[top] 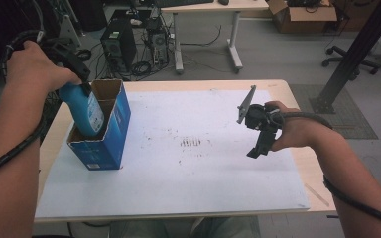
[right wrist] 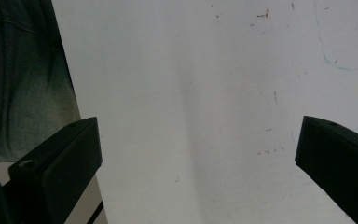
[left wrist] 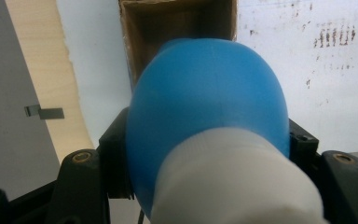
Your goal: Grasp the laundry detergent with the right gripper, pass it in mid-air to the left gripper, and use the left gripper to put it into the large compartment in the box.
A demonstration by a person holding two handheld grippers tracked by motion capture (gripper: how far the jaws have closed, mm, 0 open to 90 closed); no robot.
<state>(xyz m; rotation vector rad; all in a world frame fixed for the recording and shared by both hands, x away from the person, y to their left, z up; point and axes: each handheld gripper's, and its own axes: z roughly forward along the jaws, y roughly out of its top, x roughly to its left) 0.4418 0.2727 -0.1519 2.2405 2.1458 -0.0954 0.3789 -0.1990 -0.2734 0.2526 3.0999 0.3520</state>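
High view: left claw (top: 79, 82) clenched around blue bottle (top: 85, 110), bottle's base inside open blue box (top: 110, 134).
Right claw (top: 253, 130): released, above white desk (top: 203, 173).

A blue bottle (top: 85, 110) with a white cap stands tilted, its lower half inside the open blue box (top: 110, 141).

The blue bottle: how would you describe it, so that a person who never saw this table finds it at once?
On the white sheet covering the table, an open blue carton stands near the left edge. The blue bottle leans into its top, gripped by the left gripper. Its rounded plastic body and white cap distinguish it from the carton.
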